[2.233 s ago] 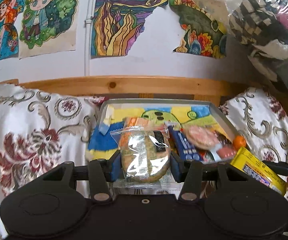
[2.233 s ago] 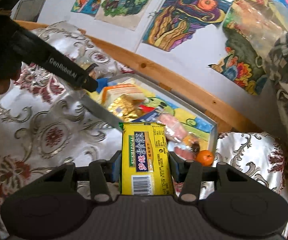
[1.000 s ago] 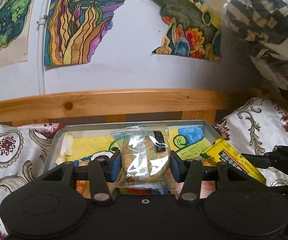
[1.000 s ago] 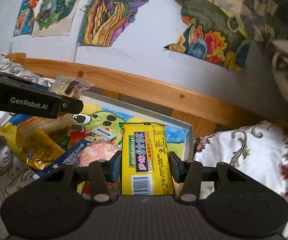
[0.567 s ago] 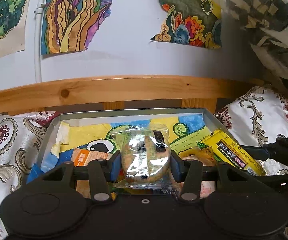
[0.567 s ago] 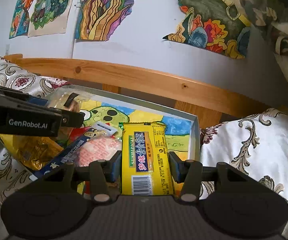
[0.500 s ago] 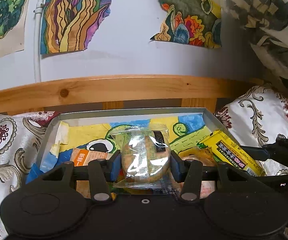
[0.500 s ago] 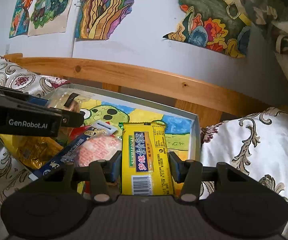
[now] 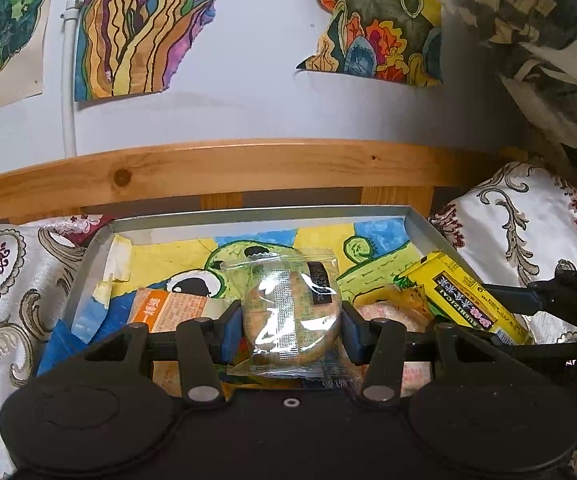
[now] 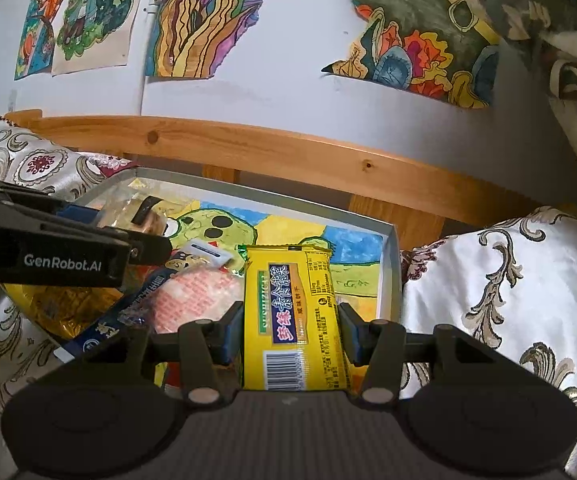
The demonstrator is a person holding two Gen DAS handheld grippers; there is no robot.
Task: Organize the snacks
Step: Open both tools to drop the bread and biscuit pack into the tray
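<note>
My left gripper [image 9: 291,330] is shut on a round biscuit in a clear wrapper [image 9: 292,312], held over the grey tray [image 9: 248,216] with a painted paper lining. My right gripper [image 10: 291,330] is shut on a yellow biscuit packet [image 10: 294,316], which hovers over the tray's right part [image 10: 392,264]. The yellow biscuit packet [image 9: 464,300] also shows at the right of the left wrist view. The left gripper's arm [image 10: 60,248] crosses the left of the right wrist view. Inside the tray lie an orange packet [image 9: 172,306], a pink round snack [image 10: 196,296], a blue bar [image 10: 128,312] and a gold bag [image 10: 48,308].
The tray rests on a patterned white and red cloth [image 10: 508,280] against a wooden rail [image 9: 248,168]. Coloured drawings [image 9: 148,28] hang on the white wall behind. A plastic-wrapped bundle of striped cloth [image 9: 528,20] hangs at the upper right.
Both views have crept slightly closer to the tray. Each gripper keeps the same hold on its snack.
</note>
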